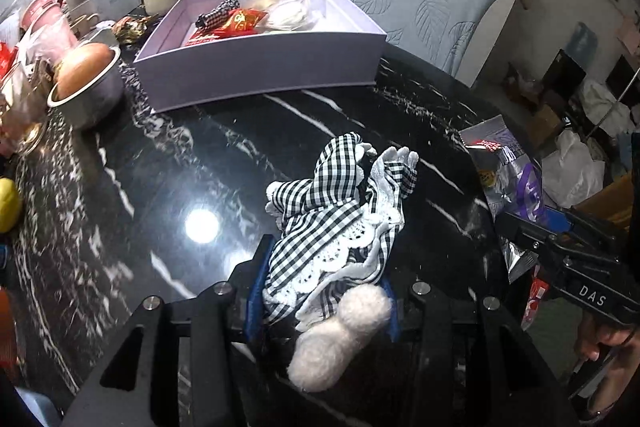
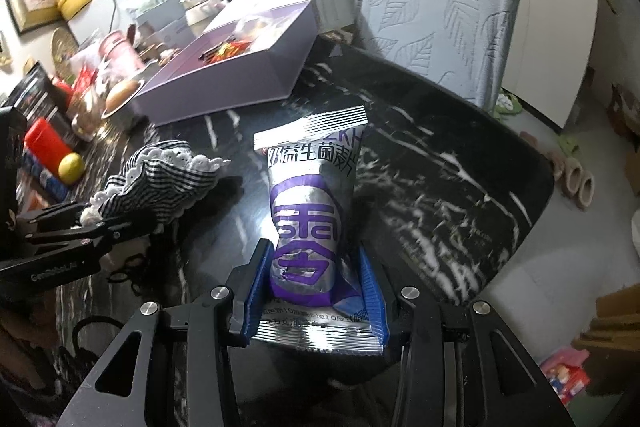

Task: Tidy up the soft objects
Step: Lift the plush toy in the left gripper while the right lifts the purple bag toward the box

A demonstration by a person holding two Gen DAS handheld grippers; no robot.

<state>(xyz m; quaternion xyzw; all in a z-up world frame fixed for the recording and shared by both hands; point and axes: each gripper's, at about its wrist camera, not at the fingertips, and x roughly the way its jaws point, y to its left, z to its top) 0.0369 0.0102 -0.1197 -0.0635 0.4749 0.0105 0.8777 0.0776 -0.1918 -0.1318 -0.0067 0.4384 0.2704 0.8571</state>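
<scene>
- Left gripper [image 1: 324,291]: its blue pads are clamped on a gingham cloth item [image 1: 340,215] with white lace trim and a fluffy white pompom [image 1: 340,335]. The cloth drapes forward beyond the fingertips over the black marble table [image 1: 160,187]; I cannot tell whether its far end touches the surface.
- Right gripper [image 2: 316,287]: its pads pinch the lower part of a silver-and-purple snack pouch [image 2: 312,211], which stands up ahead of the fingers above the table.
- Destination, as I judge it: the open lavender box [image 1: 260,71] at the far side of the table, which already holds a checked roll [image 1: 218,11], a red packet [image 1: 240,21] and pale bagged items [image 1: 288,13]. Both held things are well apart from it.
- Step in hand, by my reading: carrying both soft items toward the box.
- To do it well, I would lift the gingham cloth high enough that its loose end clears the near wall of the box, bring one gripper in at a time so they do not crowd each other, and aim for the bare right-hand part of the box floor.
- I would release only once each item is over the interior, since the limp cloth could snag on the rim and the slick pouch could slide.
- Keep clear of the metal bowl [image 1: 86,87] beside the box's left corner.
</scene>
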